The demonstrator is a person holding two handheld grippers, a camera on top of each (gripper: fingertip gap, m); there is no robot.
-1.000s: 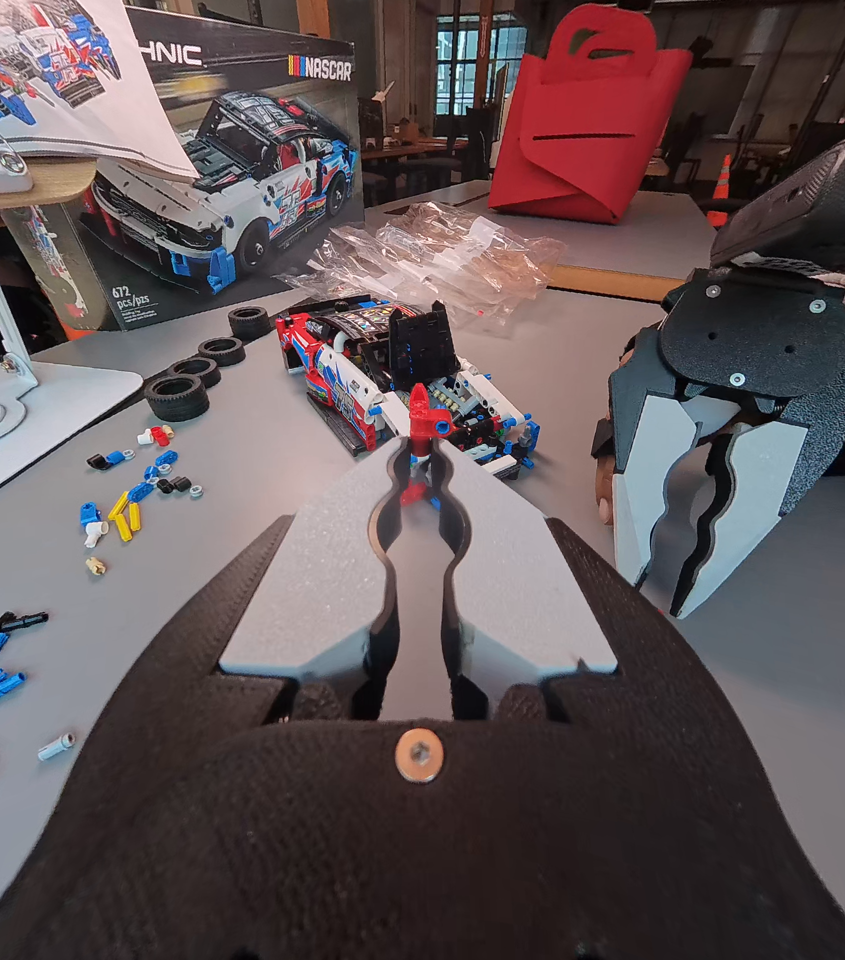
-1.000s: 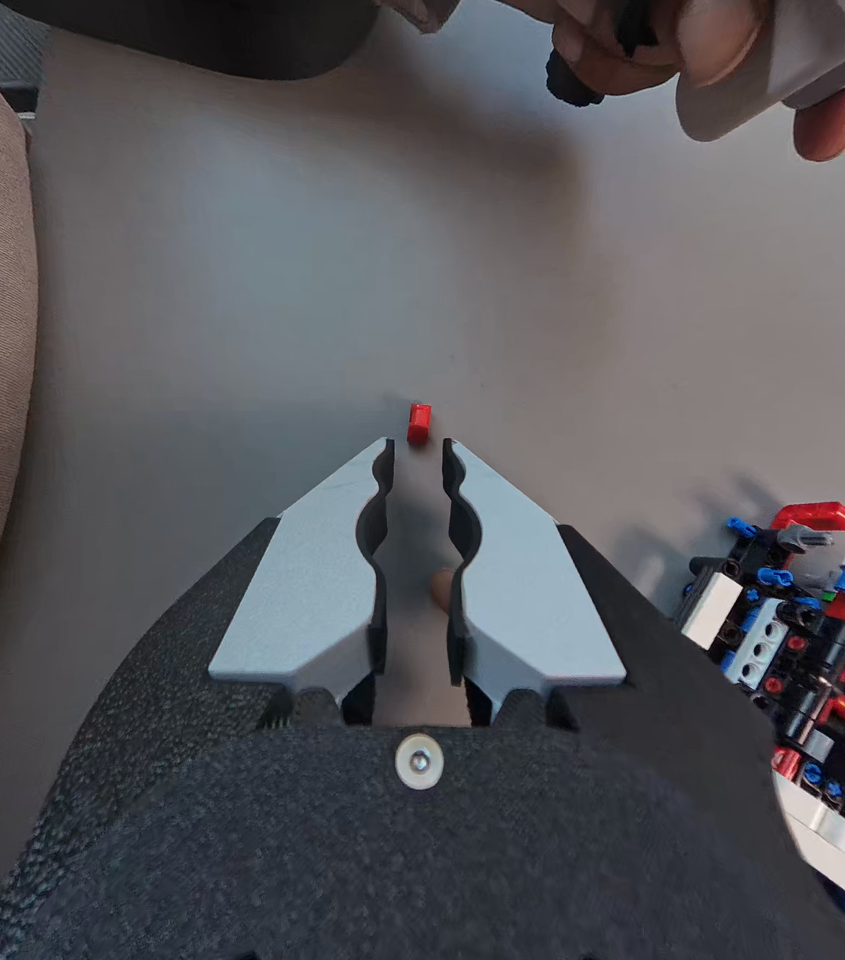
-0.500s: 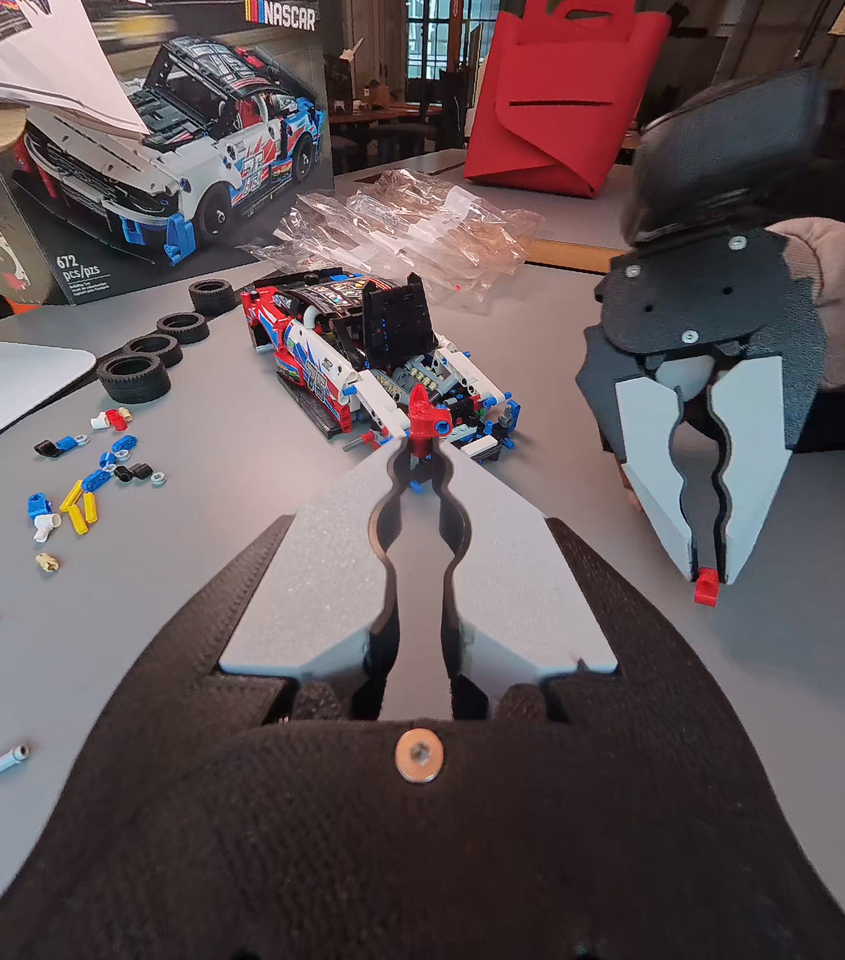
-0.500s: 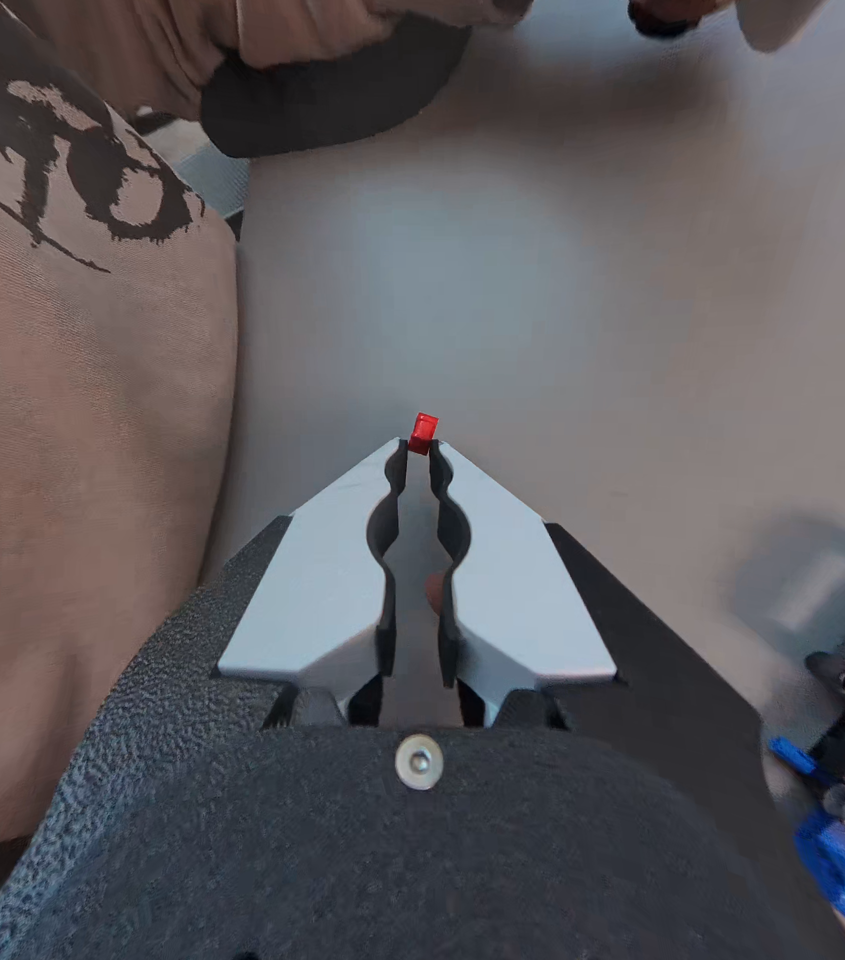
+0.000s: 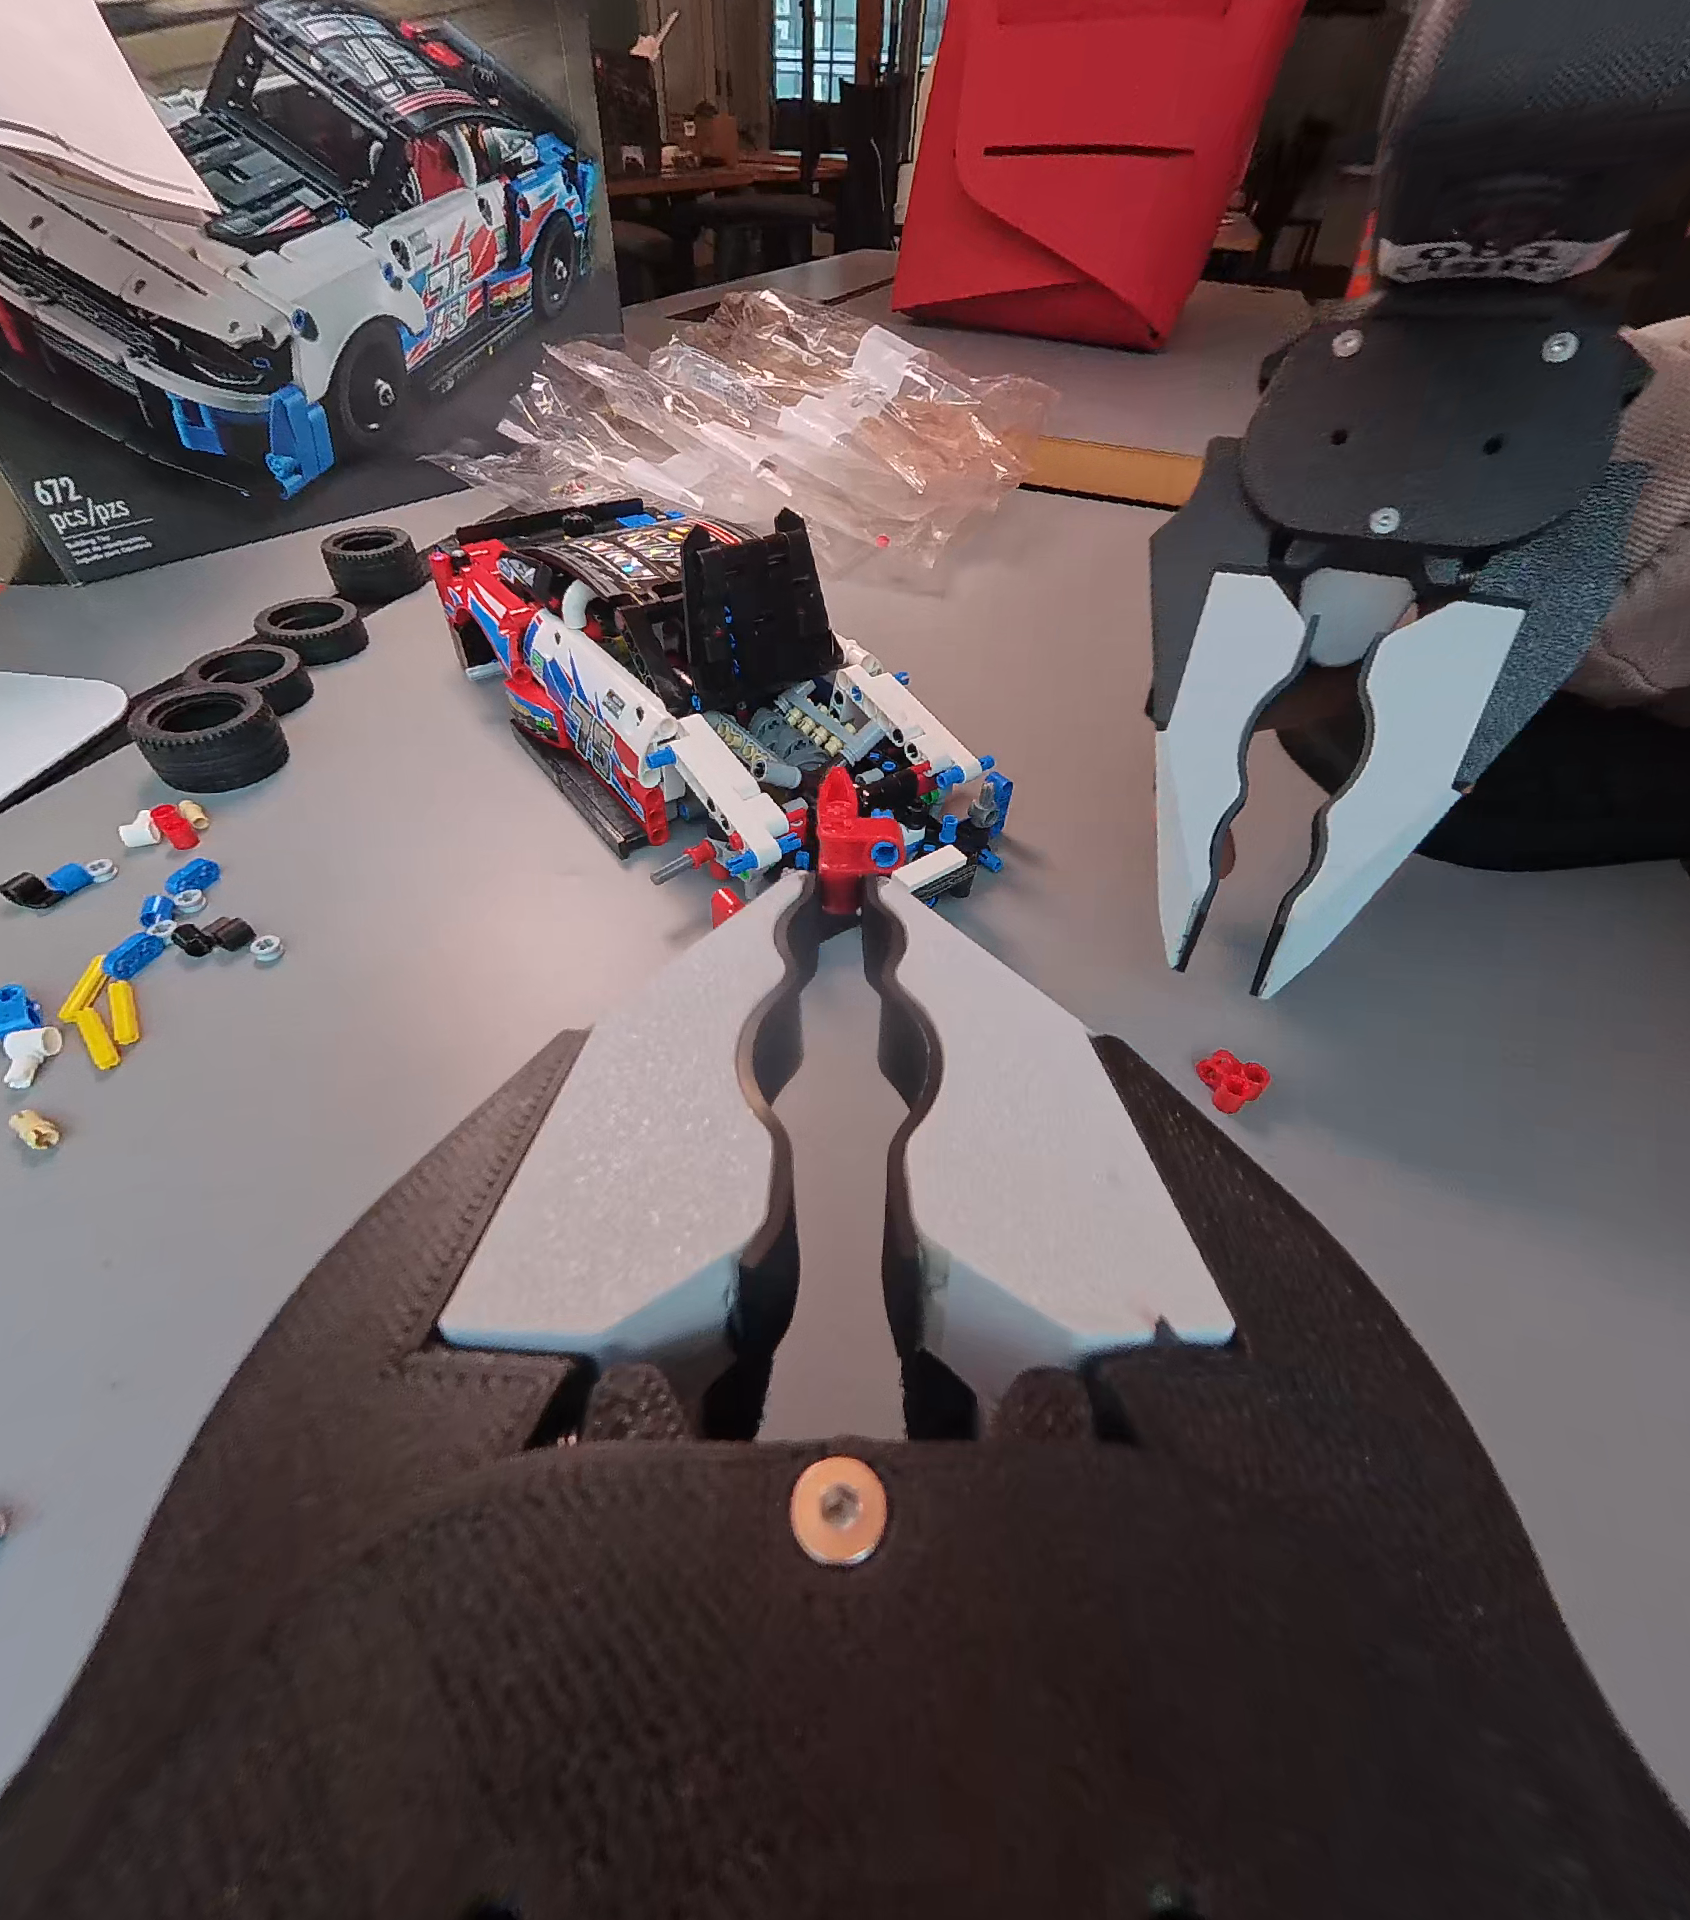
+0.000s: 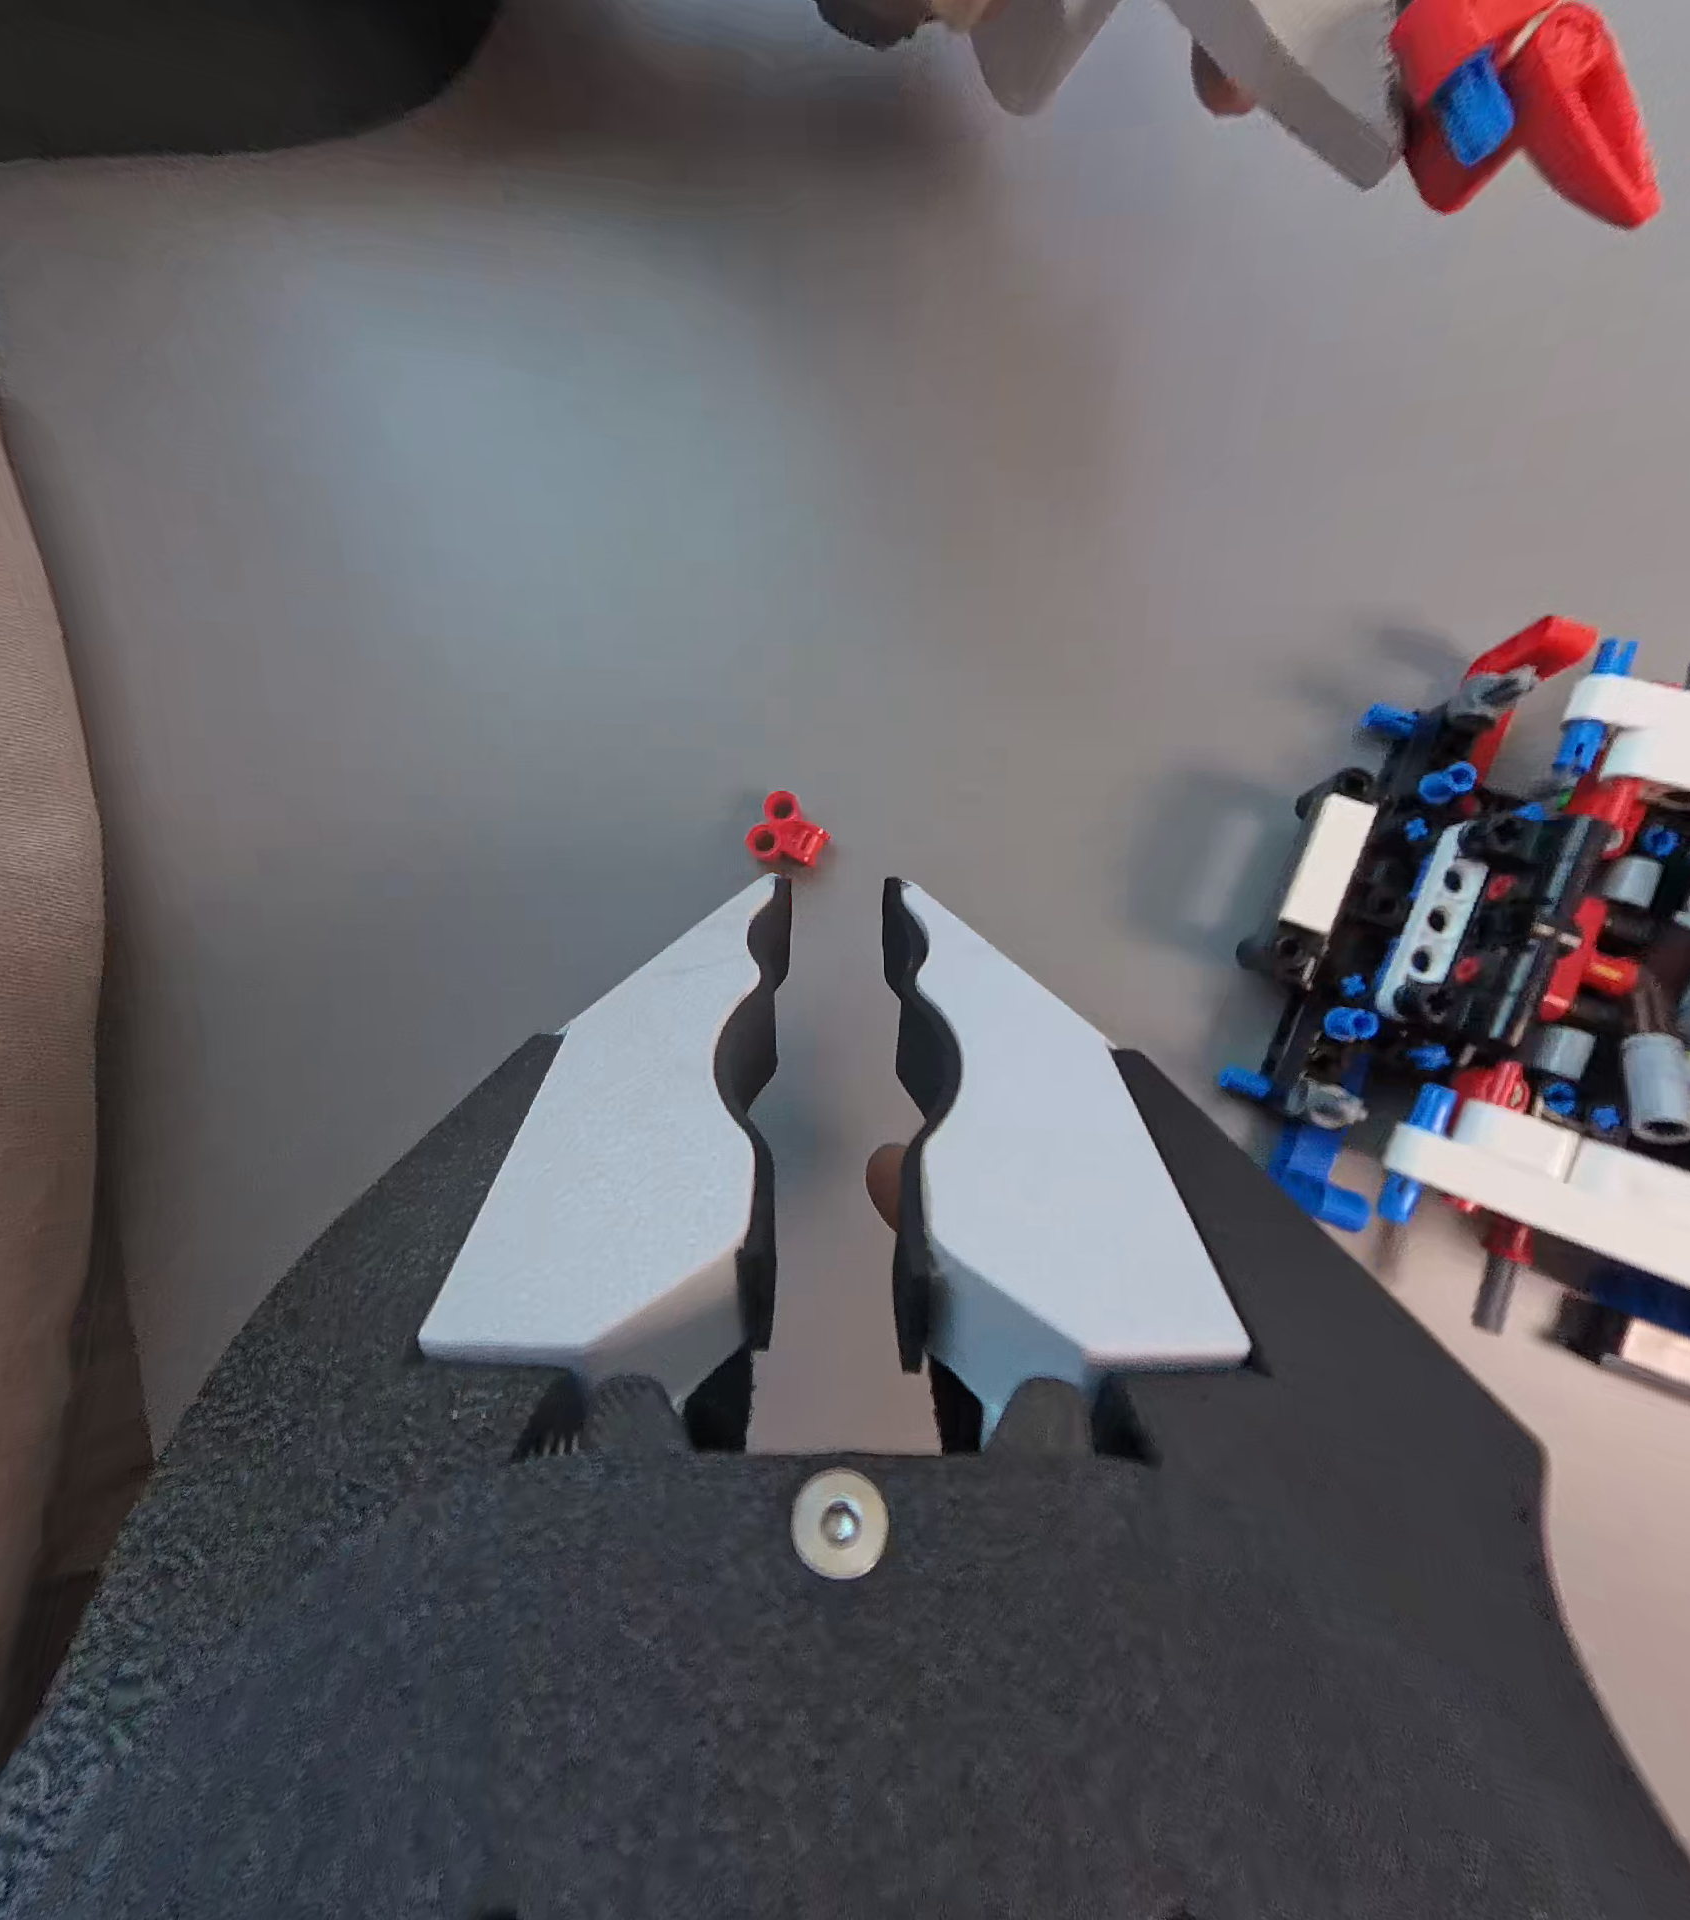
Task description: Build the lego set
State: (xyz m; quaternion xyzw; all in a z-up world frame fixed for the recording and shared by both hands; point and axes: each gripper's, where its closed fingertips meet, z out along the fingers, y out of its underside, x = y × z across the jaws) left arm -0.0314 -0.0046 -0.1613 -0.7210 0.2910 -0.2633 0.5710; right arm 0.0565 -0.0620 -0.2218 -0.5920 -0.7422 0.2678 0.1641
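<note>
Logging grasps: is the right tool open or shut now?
Open: the right tool shows a clear gap between its tips, and the small red piece lies loose on the table beyond them.

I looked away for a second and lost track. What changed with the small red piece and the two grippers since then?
The right gripper had pinched the small red connector half a second ago; it has now opened and let it go, and the piece lies on the grey table just beyond the fingertips. The left gripper stays shut on its red part, near the car model.
</note>
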